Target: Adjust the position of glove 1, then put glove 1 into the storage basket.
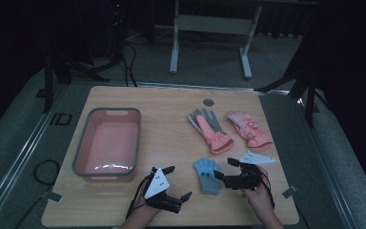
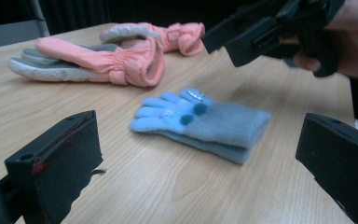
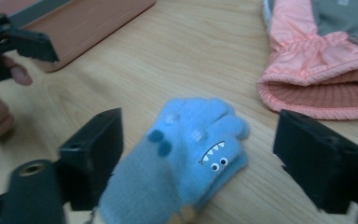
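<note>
A: Near the front edge of the surface [image 1: 171, 102], the small blue gloves [image 1: 207, 175] lie flat, stacked one on the other, cuff toward the person, just left of the right gripper [image 1: 225, 168].

B: And that gripper's fingers? Released, I'd say. In the right gripper view the right gripper [image 3: 198, 161] has its two black fingers [image 3: 95, 151] standing wide either side of the monster-face gloves [image 3: 186, 156], pads clear of the fleece.

A: Agreed, nothing grasped. The left gripper [image 1: 174, 181] hangs off to the left, also spread wide with nothing in it; its own view shows the blue pair [image 2: 200, 122] out ahead between its fingers [image 2: 58, 163], well short of them.

B: So which step is this? To me it reads as a set-down: the blue pair placed and let go, the hand clear of it.

A: Could be sorting pairs. Two pink ski gloves [image 1: 228, 129] lie farther back, side by side, not stacked.

B: The tub?

A: The grey-rimmed pink tub [image 1: 82, 143] sits at the left, and it looks empty; just a glint on its floor.

B: Next move, then: I'd guess one of the pink gloves wants picking up, which calls for a reach across the surface and a pinch at the cuff.

A: Or the blue pair goes into the tub. Can't call it yet.
</note>
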### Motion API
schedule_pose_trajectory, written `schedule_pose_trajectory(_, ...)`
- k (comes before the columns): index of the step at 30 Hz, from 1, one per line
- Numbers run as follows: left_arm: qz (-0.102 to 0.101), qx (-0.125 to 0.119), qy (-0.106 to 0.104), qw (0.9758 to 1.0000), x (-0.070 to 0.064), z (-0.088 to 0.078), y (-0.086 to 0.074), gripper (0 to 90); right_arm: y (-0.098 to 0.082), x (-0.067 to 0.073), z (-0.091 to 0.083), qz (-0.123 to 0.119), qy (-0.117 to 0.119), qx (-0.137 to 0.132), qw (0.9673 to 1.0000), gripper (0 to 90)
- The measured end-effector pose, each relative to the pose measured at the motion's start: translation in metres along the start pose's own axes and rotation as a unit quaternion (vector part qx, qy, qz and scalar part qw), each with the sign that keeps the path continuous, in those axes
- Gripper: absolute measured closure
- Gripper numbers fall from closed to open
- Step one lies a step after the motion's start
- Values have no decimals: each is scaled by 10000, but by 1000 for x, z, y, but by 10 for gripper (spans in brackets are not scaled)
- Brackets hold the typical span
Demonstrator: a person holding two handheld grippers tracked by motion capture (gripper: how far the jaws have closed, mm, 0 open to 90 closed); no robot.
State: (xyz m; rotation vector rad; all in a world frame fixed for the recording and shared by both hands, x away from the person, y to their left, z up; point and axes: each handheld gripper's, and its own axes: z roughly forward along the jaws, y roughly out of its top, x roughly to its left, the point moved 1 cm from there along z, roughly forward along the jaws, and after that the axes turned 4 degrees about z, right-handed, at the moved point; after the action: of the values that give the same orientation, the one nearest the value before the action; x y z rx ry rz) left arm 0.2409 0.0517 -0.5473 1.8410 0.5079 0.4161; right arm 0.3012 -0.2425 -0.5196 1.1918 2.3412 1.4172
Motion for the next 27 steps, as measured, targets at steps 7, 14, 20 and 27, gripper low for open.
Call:
schedule_pose_trajectory(7,268,255,-592,9976,-8,14,5,60,0,-10,1,-4,86,63,9999,148)
schedule_pose_trajectory(14,917,488,-814,9912,-14,32,14,173,9,-18,5,340,227,259,9988,135)
schedule_pose_trajectory(20,1446,703,-898,9829,-19,44,15,257,9,-19,17,541,262,384,9975,182)
schedule_pose_trajectory(27,1938,950,-1020,9711,-25,58,15,320,9,-23,31,793,-96,586,9951,360)
